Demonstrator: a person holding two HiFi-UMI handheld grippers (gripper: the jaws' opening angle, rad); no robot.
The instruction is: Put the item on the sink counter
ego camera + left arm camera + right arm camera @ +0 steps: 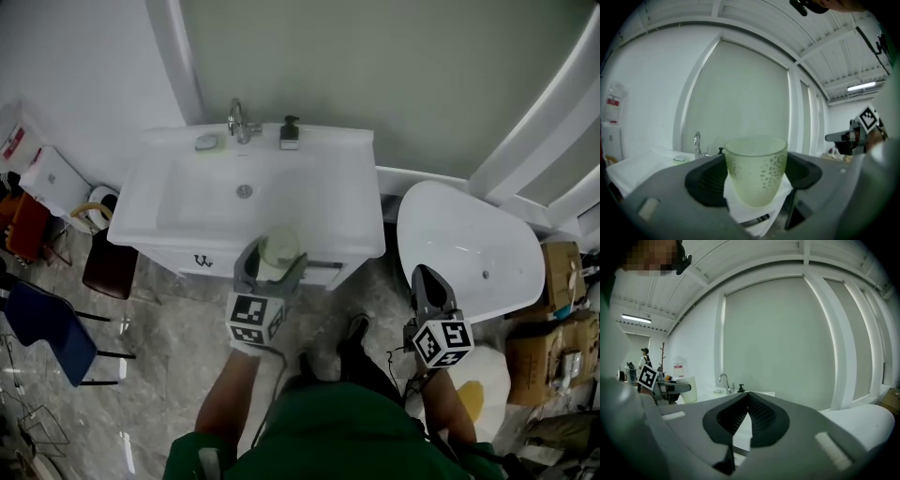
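A pale green frosted cup [278,253] [755,169] stands upright between the jaws of my left gripper [271,265] [754,176], which is shut on it. It hangs in front of the white sink counter [169,242] [633,168], at the front edge near the middle. My right gripper [427,286] [748,409] is shut with nothing in it and hovers off to the right, by the white tub [469,248] [862,420].
On the counter's back ledge are a chrome tap [239,120], a soap dish [207,142] and a black-topped dispenser [290,133]. A dark stool [111,266] and a blue chair [49,328] stand left of the cabinet. Cardboard boxes [553,328] sit at the right.
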